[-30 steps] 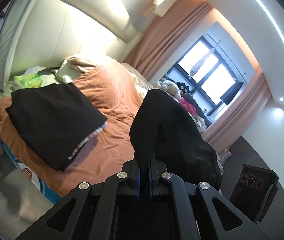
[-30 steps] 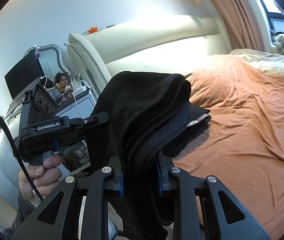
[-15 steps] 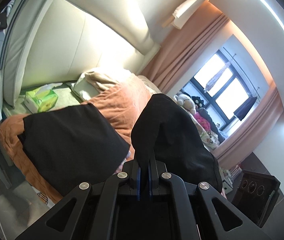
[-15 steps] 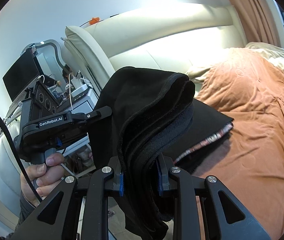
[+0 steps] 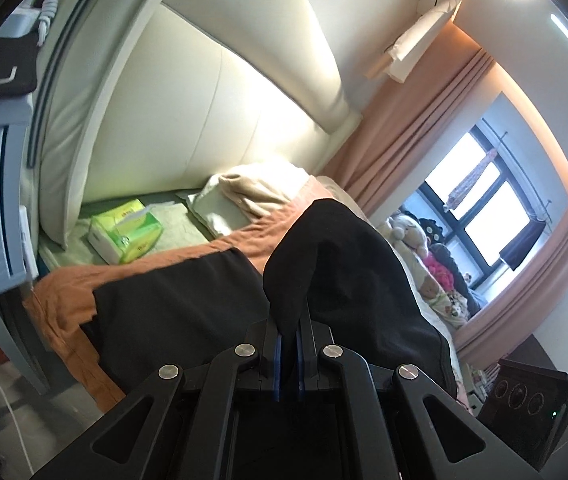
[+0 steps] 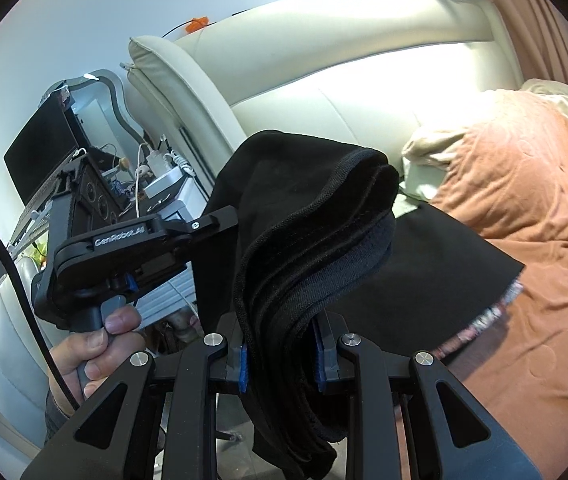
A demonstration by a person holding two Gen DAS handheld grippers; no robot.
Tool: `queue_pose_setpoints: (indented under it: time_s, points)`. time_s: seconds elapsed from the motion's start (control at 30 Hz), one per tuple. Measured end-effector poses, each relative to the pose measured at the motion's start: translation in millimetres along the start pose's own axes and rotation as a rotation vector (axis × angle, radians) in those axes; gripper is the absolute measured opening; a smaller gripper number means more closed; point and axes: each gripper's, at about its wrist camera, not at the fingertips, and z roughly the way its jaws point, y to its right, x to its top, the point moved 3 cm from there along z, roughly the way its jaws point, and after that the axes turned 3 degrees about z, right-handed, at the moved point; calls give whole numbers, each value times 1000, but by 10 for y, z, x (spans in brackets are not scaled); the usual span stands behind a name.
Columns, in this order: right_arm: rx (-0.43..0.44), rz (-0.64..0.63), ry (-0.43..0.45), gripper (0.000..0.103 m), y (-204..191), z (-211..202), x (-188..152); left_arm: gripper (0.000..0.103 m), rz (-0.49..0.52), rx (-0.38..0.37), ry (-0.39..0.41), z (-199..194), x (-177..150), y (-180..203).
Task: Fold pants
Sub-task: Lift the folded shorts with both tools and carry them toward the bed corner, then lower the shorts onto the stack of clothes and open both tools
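Both claws hold the black pants up over the bed's near edge: left claw pinched tight on a thin edge, right claw clamping the thick bunched layers. Mid-fold carry, I judge; next, lay them flat on the black folded garment.

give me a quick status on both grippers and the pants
Left gripper and right gripper both shut on black pants. Folded black garment on bed ahead. Nothing blocking.

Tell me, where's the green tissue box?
In the left wrist view, the tissue box sits left on the bed, beside the headboard, just beyond the orange blanket.
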Motion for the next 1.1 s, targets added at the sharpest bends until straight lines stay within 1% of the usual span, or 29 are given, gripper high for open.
queue_pose_setpoints:
  time_s: [0.13,0.23,0.33,0.37,0.43,0.57,0.77,0.9,1.0,1.03,1.07,1.1]
  points:
    - [8,7,9,21,39,250,69,5,21,11,-9,165,143,-105]
    - [17,36,12,21,168,393,90,5,24,9,-22,333,209,-181]
    - [14,63,15,21,326,541,128,5,17,7,-44,554,247,-240]
    - [13,72,14,21,364,596,146,5,31,17,-59,672,259,-254]
    - [-7,87,13,21,481,682,170,5,50,29,-75,833,270,-254]
    - [-31,102,7,21,674,839,227,5,57,41,-126,1206,304,-299]
    - [-45,170,-5,21,1043,963,241,5,76,55,-189,1682,279,-325]
    - [-58,236,6,21,1297,1024,230,5,87,58,-226,2008,227,-299]
    - [-76,275,12,21,1470,1049,184,8,74,102,-273,2197,176,-326]
    - [-85,290,1,23,1524,1070,171,11,69,114,-277,2208,168,-338]
    - [-98,314,-10,26,1595,1083,148,15,78,136,-269,2173,169,-349]
    - [-107,337,-17,32,1663,1084,118,19,83,157,-256,2115,176,-362]
